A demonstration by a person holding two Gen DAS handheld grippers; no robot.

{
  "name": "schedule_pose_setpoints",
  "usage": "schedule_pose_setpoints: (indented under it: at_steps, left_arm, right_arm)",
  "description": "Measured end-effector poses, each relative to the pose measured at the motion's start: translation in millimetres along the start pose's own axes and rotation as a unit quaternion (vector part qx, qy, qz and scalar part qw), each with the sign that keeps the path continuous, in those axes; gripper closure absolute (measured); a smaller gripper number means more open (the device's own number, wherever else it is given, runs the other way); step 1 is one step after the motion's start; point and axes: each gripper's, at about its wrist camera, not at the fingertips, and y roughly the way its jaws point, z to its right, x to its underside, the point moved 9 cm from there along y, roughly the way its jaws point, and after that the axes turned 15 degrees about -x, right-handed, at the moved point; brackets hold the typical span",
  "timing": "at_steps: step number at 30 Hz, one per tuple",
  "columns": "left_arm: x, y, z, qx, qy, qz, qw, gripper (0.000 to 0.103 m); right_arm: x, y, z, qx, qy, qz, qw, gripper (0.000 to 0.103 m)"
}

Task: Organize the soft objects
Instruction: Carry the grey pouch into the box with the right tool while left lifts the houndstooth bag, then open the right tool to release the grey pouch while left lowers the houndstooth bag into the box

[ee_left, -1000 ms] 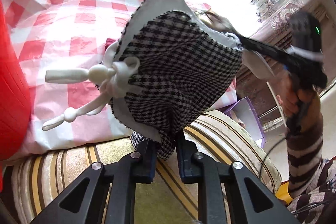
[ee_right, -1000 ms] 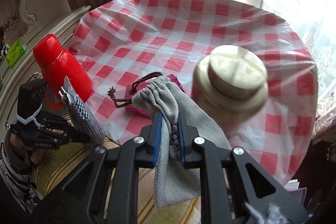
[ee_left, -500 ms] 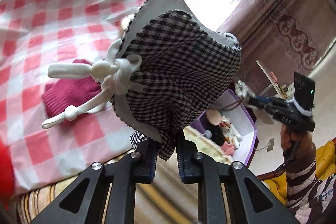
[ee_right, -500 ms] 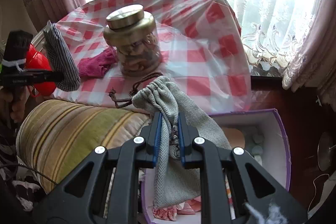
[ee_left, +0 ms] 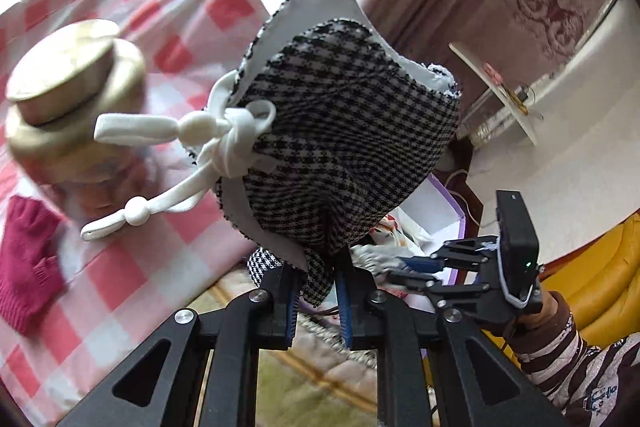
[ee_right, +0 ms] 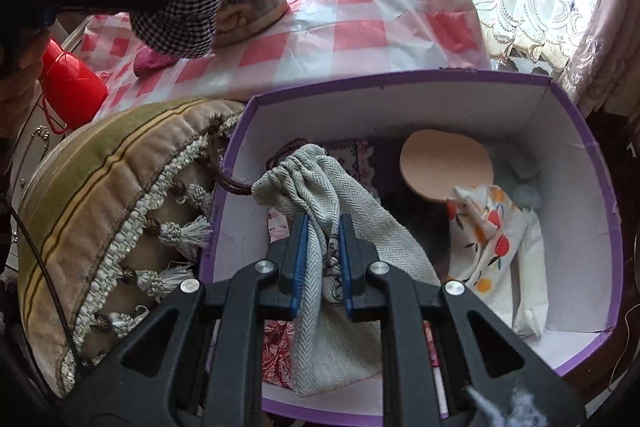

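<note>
Herringbone grey drawstring pouch (ee_right: 340, 267) hung clamped between the fingers of the right hand-held gripper (ee_right: 323, 267), its gathered neck and brown cord (ee_right: 240, 187) pointing ahead and to the left of the fingers, its body draping below them over the purple-rimmed box (ee_right: 580, 131). Inside that box, ahead and to the right of the right hand-held gripper, lay a round peach pad (ee_right: 446, 163) and a white fruit-print cloth (ee_right: 492, 227); a red patterned fabric (ee_right: 276, 351) showed beneath the pouch. Left of the box sat a striped cushion (ee_right: 100, 187) with tasselled fringe.

Houndstooth drawstring bag (ee_left: 340, 131) was pinched at its bottom corner by the left hand-held gripper (ee_left: 316, 291), standing up ahead of the fingers, its white cords and beads (ee_left: 192, 131) trailing left. Behind it to the left, on the red-checked tabletop (ee_left: 132, 275), stood a blurred glass jar with a gold lid (ee_left: 72, 83), and a magenta knit piece (ee_left: 24, 267) lay at the far left. A red bottle (ee_right: 72, 91) stood at the tabletop's edge in the right wrist view.
</note>
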Motion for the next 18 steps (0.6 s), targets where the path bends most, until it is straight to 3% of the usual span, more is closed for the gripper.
schedule_pose_setpoints:
  at_steps: [8, 10, 12, 14, 18]
  left_arm:
    - [-11.7, 59.5, 54.4, 0.025, 0.033, -0.063, 0.9972, 0.086]
    - [-11.6, 70.3, 62.2, 0.030, 0.036, -0.076, 0.9960, 0.086]
    - [-14.9, 80.3, 66.4, 0.036, 0.037, -0.088, 0.9948, 0.086]
    - [-12.4, 85.7, 74.9, 0.037, 0.037, -0.097, 0.9939, 0.086]
    - [-2.4, 86.0, 74.4, 0.038, 0.039, -0.109, 0.9926, 0.086]
  right_arm:
    - [36.0, 31.1, 22.6, 0.019, 0.027, -0.062, 0.998, 0.083]
    - [41.4, 29.7, 26.5, 0.019, 0.045, -0.063, 0.997, 0.076]
    - [44.2, 24.5, 32.3, 0.037, 0.059, -0.055, 0.996, 0.050]
    - [44.2, 16.7, 35.3, 0.050, 0.068, -0.040, 0.996, 0.039]
    - [45.7, 3.7, 38.2, 0.069, 0.076, -0.030, 0.994, 0.038]
